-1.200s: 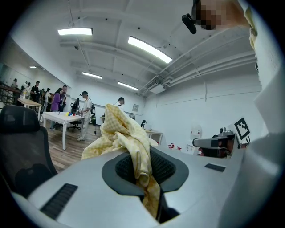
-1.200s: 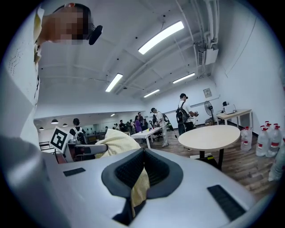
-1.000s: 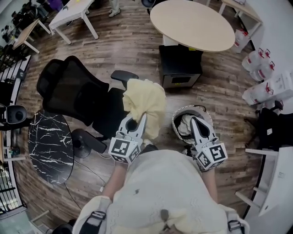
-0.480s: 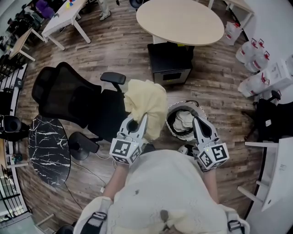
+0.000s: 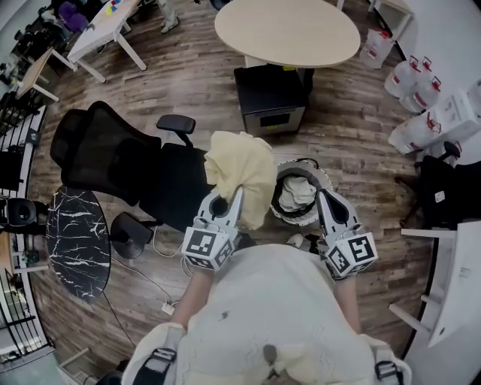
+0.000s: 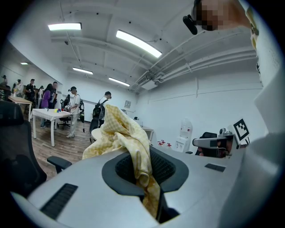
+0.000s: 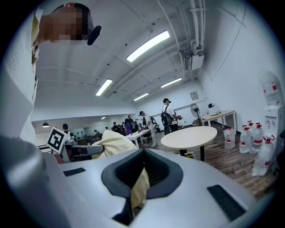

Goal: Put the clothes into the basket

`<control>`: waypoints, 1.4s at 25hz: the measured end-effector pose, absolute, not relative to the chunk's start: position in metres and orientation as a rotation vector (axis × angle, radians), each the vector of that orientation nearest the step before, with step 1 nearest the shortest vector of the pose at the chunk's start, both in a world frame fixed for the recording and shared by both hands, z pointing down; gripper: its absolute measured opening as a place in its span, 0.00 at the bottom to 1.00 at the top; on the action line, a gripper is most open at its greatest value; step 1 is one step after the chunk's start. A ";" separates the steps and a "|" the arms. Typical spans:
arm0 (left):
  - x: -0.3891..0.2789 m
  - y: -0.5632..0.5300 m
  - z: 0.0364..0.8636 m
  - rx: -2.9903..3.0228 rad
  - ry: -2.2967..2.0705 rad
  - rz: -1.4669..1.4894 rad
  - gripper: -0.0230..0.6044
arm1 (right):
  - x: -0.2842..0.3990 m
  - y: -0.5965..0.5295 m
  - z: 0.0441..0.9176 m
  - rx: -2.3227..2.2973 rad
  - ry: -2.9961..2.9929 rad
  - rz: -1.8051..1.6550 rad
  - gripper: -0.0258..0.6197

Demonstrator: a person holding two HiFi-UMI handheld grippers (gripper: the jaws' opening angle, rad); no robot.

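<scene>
There are two hand-held grippers, one yellow cloth, one basket, one black office chair [image 5: 113, 162] and one round tabletop [image 5: 285, 30]. Below the tabletop stands one black cabinet [image 5: 272, 98]. A white table [image 5: 113, 22] is at the upper left and a small black marbled table [image 5: 71, 241] at the left edge. By the wall on the right are a few water bottles [image 7: 249, 140]. Their exact number is difficult to count.

The person's own body covers the floor under the arms, and both hands are hidden behind the marker cubes. The chair is partly behind the yellow cloth. The basket [image 5: 289, 219] is on the right of the cloth, near to it. It is seen from above, so only its rim and the white clothes [image 5: 298, 192] inside can be seen. How many pieces lie in it I cannot tell.

The left hand-held gripper [image 5: 231, 199] has its jaws almost together. They pinch the yellow cloth [image 5: 242, 167], a checked fabric. It stands up in a bundle above the jaws, and one end hangs down between them. The cloth is outside the basket, in front of the chair seat.

The right hand-held gripper [image 5: 322, 199] also has its jaws nearly together, on a thin strip of pale yellowish fabric [image 7: 141, 187]. In the head view its tip is at the right rim of the basket. Whether this strip is part of the basket is not clear.
</scene>
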State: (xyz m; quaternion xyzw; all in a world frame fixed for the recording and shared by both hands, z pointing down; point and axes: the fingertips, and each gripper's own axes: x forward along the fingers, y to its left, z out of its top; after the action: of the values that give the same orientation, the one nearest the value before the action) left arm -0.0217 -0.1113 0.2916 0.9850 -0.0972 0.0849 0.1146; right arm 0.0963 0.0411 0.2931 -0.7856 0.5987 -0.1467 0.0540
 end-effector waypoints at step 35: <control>0.087 0.100 0.337 2.876 -0.175 0.338 0.13 | 0.193 0.256 0.329 -2.420 1.743 -0.464 0.05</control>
State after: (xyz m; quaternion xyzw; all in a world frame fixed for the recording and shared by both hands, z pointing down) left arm 0.0871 0.1003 0.3374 0.9842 -0.0600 0.1158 0.1199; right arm 0.1926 0.2561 0.3285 -0.8003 0.5764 -0.1533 0.0615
